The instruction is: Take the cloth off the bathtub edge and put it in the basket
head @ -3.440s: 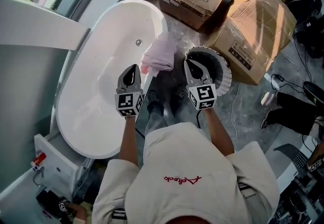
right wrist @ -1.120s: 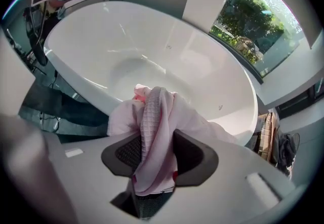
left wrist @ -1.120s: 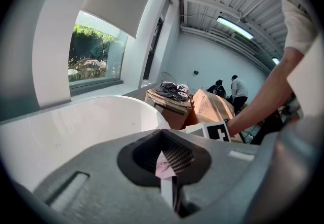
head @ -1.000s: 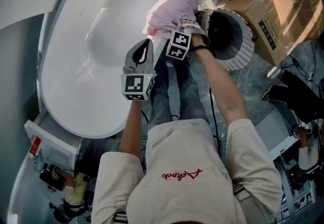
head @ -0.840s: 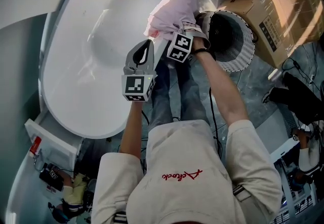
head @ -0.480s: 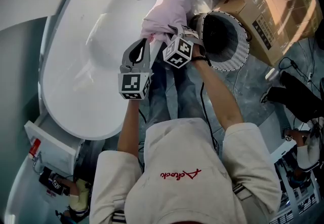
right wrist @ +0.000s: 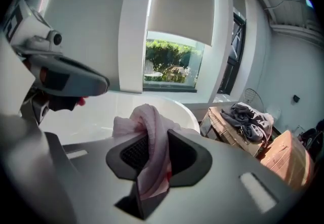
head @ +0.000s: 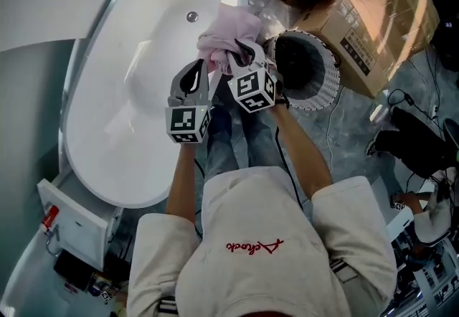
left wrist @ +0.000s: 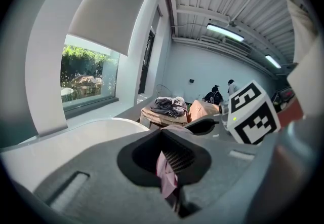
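The pink cloth (head: 233,25) is bunched up above the white bathtub's (head: 136,107) right edge, close to the drain end. My right gripper (head: 240,50) is shut on it; in the right gripper view a thick fold of the cloth (right wrist: 147,121) runs between the pads of that gripper (right wrist: 149,159). My left gripper (head: 197,64) sits just left of it at the cloth's lower edge. In the left gripper view a thin strip of cloth (left wrist: 166,175) is pinched in that gripper (left wrist: 169,167). The round white basket (head: 326,86) with a dark inside stands on the floor right of the grippers.
Two cardboard boxes (head: 373,14) stand behind the basket, the far one (right wrist: 238,126) holding dark clothes. A white cabinet (head: 72,222) sits at the tub's near end and a white ledge (head: 36,14) runs along its left side. Cables and people's legs (head: 412,150) are at the right.
The cloth went from lying draped over the tub edge to being gathered and lifted. The right gripper has pulled back toward me with it, and the left gripper has stayed at its lower edge.
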Tool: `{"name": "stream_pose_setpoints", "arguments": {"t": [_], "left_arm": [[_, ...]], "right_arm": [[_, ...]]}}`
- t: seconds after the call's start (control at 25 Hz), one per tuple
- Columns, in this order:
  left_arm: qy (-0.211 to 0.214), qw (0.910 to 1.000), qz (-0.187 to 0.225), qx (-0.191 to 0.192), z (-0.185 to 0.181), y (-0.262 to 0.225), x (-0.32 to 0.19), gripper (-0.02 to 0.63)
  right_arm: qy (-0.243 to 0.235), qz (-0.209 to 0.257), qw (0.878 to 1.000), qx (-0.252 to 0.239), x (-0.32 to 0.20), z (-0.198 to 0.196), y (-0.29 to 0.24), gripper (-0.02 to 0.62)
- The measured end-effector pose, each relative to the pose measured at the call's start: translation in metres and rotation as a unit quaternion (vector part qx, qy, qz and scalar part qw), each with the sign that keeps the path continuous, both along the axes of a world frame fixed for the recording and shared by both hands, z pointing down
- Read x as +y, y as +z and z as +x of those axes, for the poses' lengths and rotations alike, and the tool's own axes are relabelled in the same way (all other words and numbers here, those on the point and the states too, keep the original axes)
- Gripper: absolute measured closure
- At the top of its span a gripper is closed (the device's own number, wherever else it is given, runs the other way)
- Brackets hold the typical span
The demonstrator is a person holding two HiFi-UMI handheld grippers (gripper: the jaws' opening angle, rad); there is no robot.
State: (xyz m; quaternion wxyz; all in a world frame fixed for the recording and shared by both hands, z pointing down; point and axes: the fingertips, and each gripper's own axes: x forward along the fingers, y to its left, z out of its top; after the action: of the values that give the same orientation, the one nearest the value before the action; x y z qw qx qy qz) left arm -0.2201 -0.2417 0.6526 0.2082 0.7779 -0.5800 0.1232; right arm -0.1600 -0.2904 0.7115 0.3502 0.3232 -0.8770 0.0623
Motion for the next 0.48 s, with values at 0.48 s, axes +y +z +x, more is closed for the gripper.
{"name": "stream_pose_setpoints", "arguments": {"t": [0.48], "left_arm": [[0.013, 0.9975, 0.069, -0.010, 0.019, -0.083, -0.021, 0.601]], "right_arm": [[0.126, 0.022, 0.976, -0.176, -0.034, 0.042, -0.101, 0.528]]}}
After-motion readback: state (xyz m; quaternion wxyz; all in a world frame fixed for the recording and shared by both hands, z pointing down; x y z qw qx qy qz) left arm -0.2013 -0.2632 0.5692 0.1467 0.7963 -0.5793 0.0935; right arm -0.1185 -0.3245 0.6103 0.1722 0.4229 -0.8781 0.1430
